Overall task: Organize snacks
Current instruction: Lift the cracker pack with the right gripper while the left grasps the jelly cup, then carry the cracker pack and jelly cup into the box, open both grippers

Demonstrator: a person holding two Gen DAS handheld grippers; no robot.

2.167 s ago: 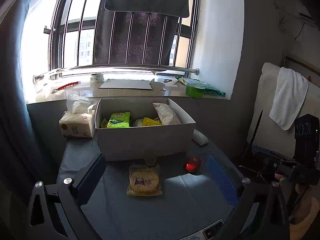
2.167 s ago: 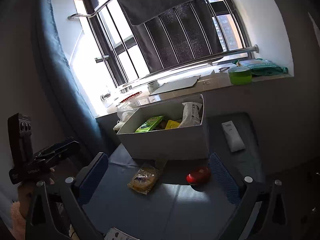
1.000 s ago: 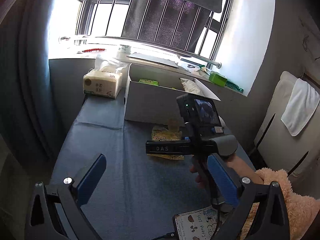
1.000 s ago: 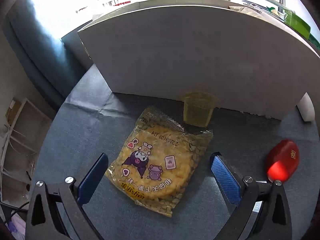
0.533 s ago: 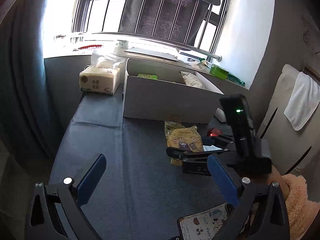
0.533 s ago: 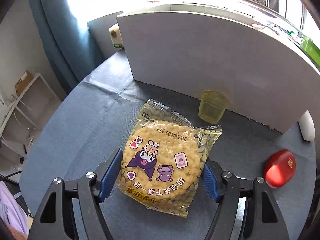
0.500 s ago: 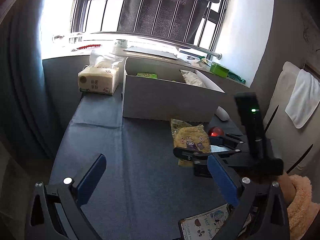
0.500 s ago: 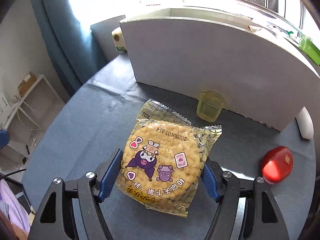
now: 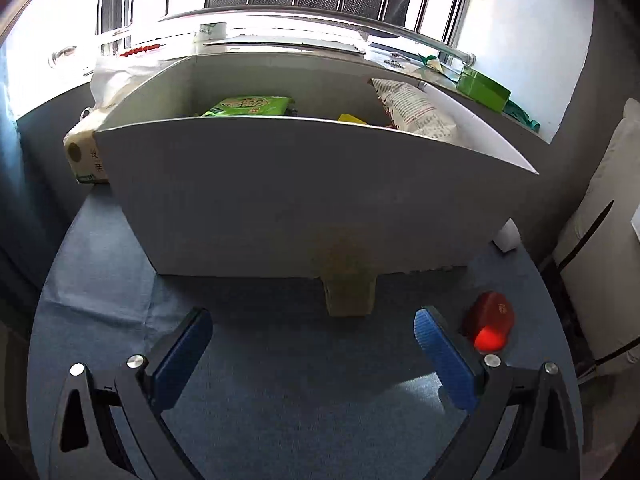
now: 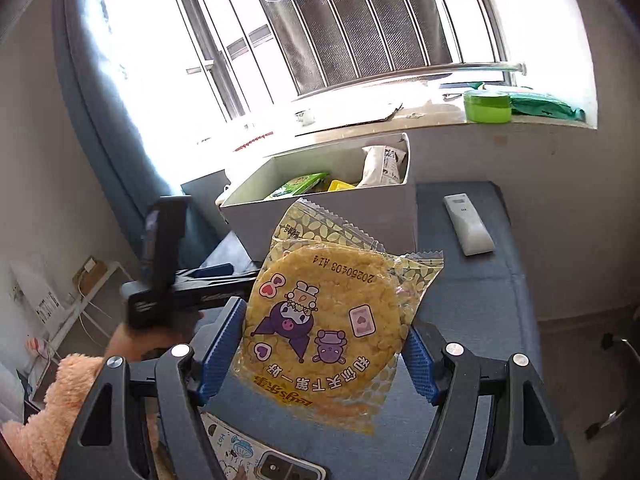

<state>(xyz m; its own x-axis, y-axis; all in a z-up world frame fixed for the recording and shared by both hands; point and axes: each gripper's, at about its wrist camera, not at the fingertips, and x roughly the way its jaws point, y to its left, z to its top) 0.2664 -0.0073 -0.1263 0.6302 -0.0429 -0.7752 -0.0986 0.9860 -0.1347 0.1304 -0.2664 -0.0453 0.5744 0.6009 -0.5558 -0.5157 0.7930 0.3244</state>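
My right gripper (image 10: 322,344) is shut on a yellow cartoon-printed snack packet (image 10: 328,320) and holds it up above the blue table. Behind it stands the white box (image 10: 344,216) with a green packet (image 10: 300,183), a yellow packet and a white bag inside. My left gripper (image 9: 310,340) is open and empty, low over the table in front of the box wall (image 9: 304,196). A small yellowish jelly cup (image 9: 350,292) stands against the wall between its fingers. A red snack (image 9: 488,320) lies by its right finger. The left gripper's body shows in the right wrist view (image 10: 192,276).
A tissue pack (image 9: 86,152) sits left of the box. A white remote (image 10: 468,228) lies right of the box. A phone (image 10: 260,460) lies at the table's near edge. The windowsill holds a green tub (image 10: 488,106) and papers.
My right gripper lifted the yellow packet off the table and tilted upward. My left gripper moved forward and down, close to the box front, with the jelly cup between its fingers.
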